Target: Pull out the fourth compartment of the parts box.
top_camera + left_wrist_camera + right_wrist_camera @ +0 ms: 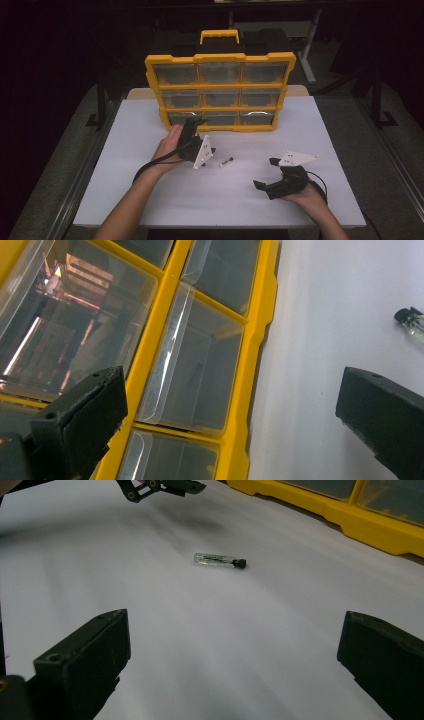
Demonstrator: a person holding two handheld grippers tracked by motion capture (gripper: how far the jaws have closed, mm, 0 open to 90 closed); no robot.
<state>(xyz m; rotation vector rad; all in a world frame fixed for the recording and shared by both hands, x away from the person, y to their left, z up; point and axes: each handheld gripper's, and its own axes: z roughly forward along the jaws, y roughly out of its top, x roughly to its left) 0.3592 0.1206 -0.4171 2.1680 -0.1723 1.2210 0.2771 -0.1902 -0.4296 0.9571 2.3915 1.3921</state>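
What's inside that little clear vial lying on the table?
Through the clear vial on the white table, the right gripper view shows thin dark lines along its length; what they are is too small to tell. The black cap hides that end.
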